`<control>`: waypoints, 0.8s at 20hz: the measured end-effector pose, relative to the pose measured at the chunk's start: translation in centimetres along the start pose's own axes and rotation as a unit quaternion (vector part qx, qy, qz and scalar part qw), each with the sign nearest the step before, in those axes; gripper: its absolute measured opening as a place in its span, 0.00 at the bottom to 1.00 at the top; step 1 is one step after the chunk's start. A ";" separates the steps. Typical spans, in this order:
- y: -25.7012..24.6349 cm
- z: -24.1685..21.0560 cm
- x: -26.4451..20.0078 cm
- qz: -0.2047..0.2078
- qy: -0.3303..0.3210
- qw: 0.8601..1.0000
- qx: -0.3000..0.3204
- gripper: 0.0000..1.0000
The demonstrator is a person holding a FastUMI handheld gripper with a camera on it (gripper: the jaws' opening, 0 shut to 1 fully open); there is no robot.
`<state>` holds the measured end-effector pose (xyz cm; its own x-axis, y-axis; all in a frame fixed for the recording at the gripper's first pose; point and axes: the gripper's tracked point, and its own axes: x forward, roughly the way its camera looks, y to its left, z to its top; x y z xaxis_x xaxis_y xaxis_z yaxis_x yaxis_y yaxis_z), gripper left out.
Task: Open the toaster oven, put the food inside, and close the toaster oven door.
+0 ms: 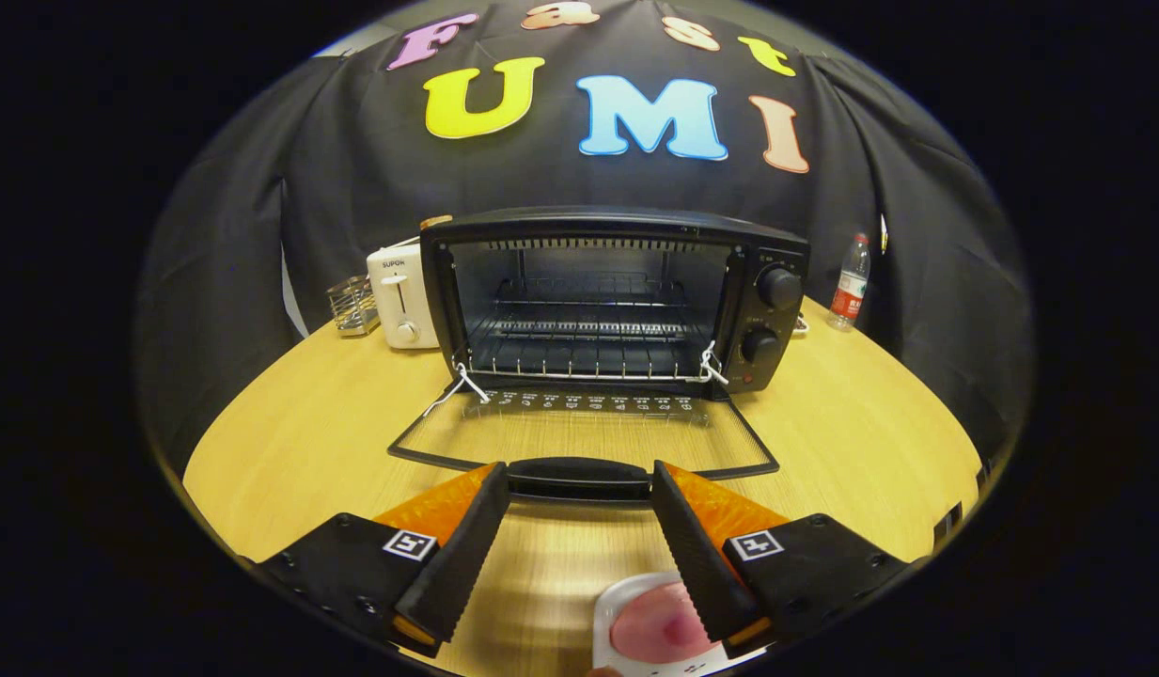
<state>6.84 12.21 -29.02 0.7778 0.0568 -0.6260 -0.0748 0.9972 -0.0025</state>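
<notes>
Wire basket (352, 306): small metal rack at the far left of the wooden table (306, 442), just beside the toaster
Toaster (402, 296): white pop-up type with a front lever and a round knob, standing against the left side of the oven
Toaster oven (617, 296): black box near the back of the table, cavity open, wire rack across its lower part, two round knobs stacked on its right panel
Oven door (584, 432): glass pane in a black frame, folded down flat onto the table toward the gripper; white strings tie it at both hinge corners
Door handle (579, 477): black bar along the door's near edge, lying between the two fingertips
Gripper (579, 481): fingers spread apart, tips at either end of the handle; whether they touch it I cannot tell
Food (656, 625): pinkish piece in a white tray, on the table near the right finger, partly hidden by it
Bottle (850, 282): clear plastic with a red label, upright, right of the oven
</notes>
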 end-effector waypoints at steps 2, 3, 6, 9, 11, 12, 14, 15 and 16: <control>0.0 0.8 -1.7 0.013 -0.008 1.000 0.001 0.97; 0.0 1.0 -2.5 0.023 -0.009 1.000 0.001 0.97; -0.5 1.8 -5.1 0.056 -0.006 0.998 0.006 0.97; -1.7 1.9 -6.7 0.093 0.019 0.995 0.005 0.97; -3.0 1.6 -7.6 0.123 0.046 0.991 -0.003 0.97; -4.0 1.1 -7.9 0.133 0.059 0.989 -0.009 0.97; -5.7 0.4 -8.7 0.155 0.089 0.984 -0.012 0.98; -6.5 0.0 -9.1 0.170 0.107 0.980 -0.004 0.98; -7.3 -0.2 -9.3 0.184 0.122 0.975 0.012 0.98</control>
<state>0.04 4.40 -23.31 0.5294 0.3998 -0.7482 -0.3034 0.9129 0.2731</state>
